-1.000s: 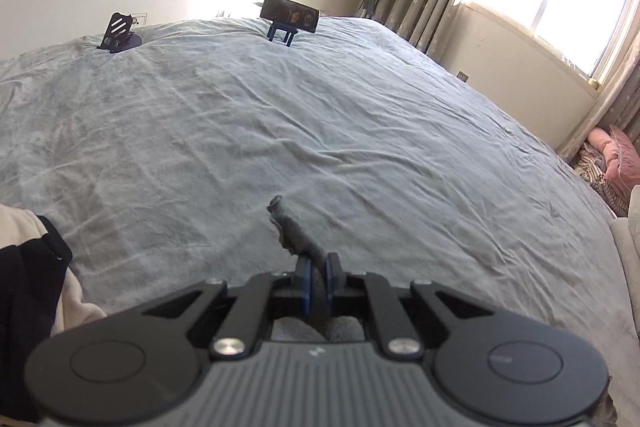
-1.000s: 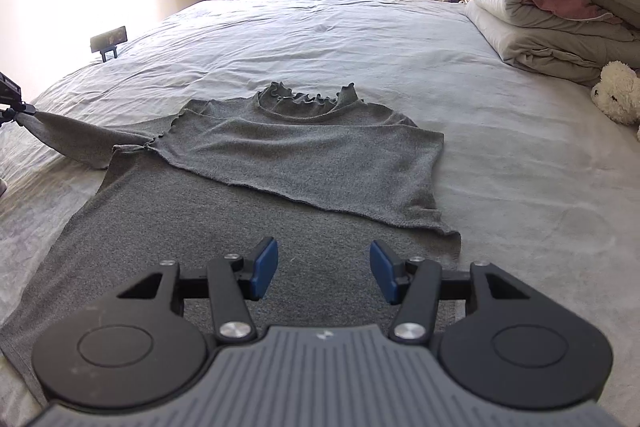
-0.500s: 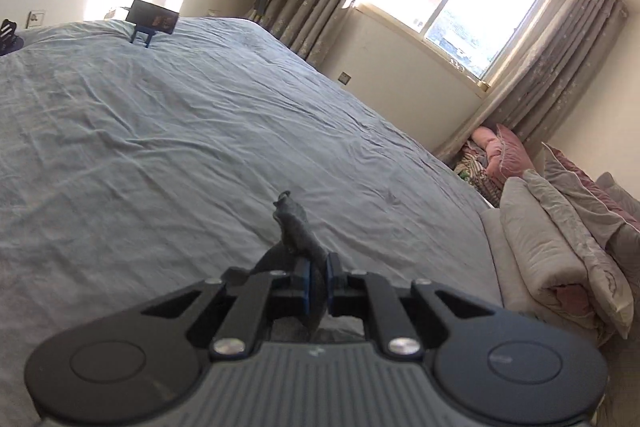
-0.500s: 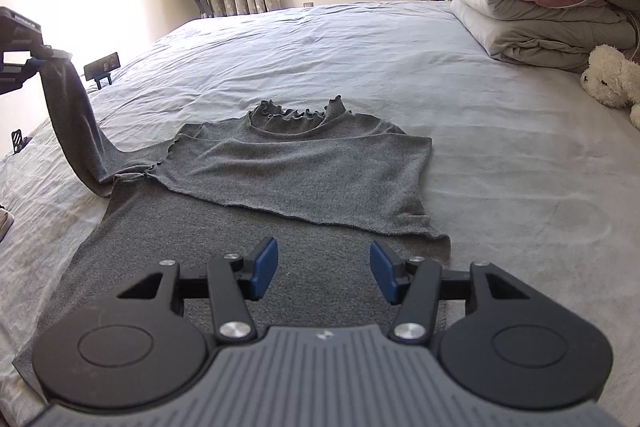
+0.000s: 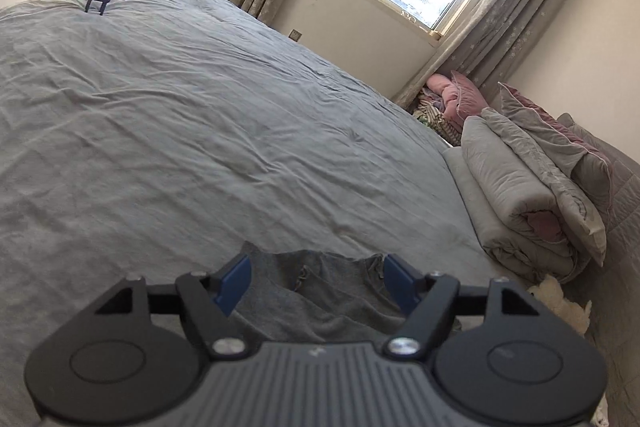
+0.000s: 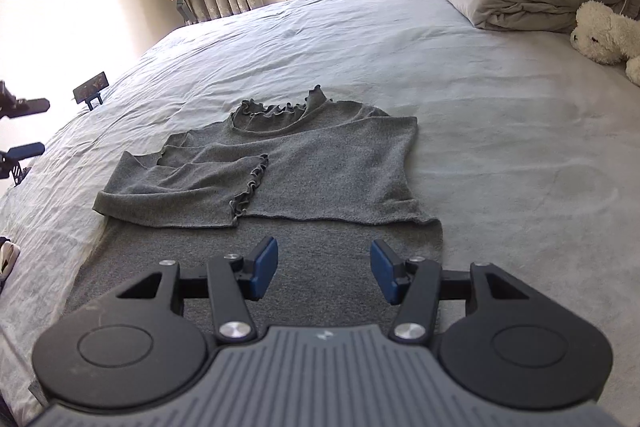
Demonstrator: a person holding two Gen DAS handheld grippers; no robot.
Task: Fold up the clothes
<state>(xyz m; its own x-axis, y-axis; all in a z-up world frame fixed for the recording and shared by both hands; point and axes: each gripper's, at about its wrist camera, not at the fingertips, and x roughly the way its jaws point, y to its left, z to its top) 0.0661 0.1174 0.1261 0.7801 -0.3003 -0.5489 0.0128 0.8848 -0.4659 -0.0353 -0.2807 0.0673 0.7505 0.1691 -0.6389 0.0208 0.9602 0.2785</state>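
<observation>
lying flat on the bed (image 6: pixel 500 75), the grey top (image 6: pixel 328 163) has both sleeves folded across its chest. left tool (image 5: pixel 316 279): jaws opening, spread wide above the top, pads clear of the cloth. right tool (image 6: pixel 324 267): jaws part open above the hem, gripping nothing.

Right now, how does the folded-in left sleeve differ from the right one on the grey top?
The left sleeve lies on top, ruffled cuff showing near the chest middle; the right sleeve lies beneath it, its cuff hidden. The left sleeve's fold bulges rounded at the grey top's edge; the right sleeve's fold lies flat. Both cross the chest, and neither gripper holds them.
</observation>
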